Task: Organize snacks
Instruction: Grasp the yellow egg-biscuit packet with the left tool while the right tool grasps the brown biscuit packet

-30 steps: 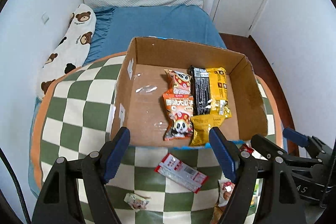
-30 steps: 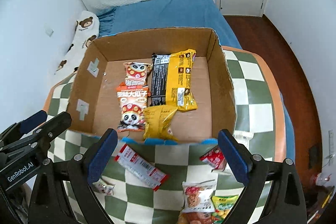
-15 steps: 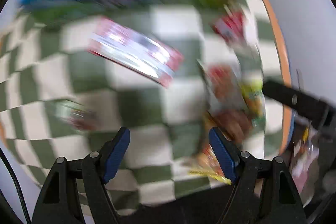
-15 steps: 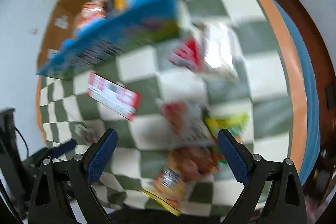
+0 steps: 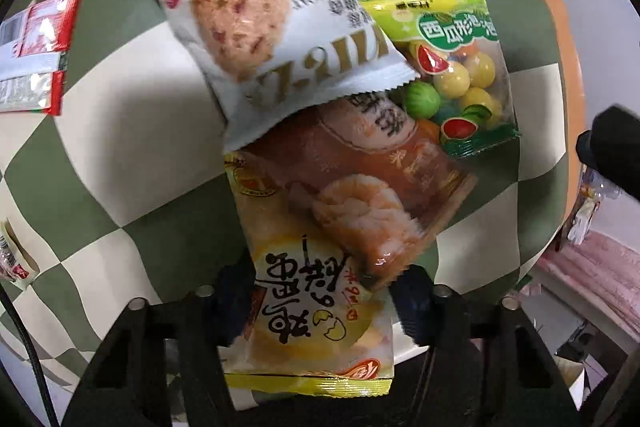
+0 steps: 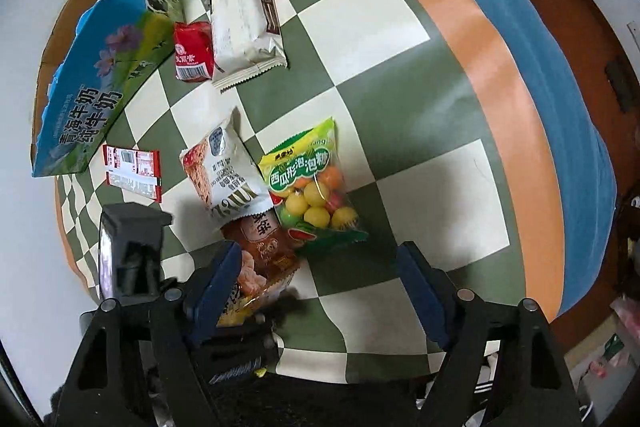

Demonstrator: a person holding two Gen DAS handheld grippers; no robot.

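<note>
My left gripper point(image 5: 324, 307) is open, low over the checked cloth, its fingers either side of a yellow egg-snack packet point(image 5: 316, 311). A brown packet point(image 5: 360, 183) lies on it, a white biscuit packet point(image 5: 276, 35) on that, and a green bag of candy balls point(image 5: 452, 67) beside them. My right gripper point(image 6: 316, 291) is open and empty, just right of the same pile: white packet point(image 6: 224, 171), candy bag point(image 6: 312, 187), brown packet point(image 6: 260, 247). The left gripper's body point(image 6: 128, 255) shows at the left.
The cardboard box point(image 6: 92, 67) with blue printed sides stands at the far left. A small red packet point(image 6: 192, 51) and a white wafer packet point(image 6: 248, 23) lie near it. A red-and-white flat packet point(image 6: 132, 171) lies left of the pile. The table edge point(image 6: 500, 87) curves at the right.
Both grippers have swung down from over the box to the snack pile at the table's near side. The left one now straddles the yellow packet.
</note>
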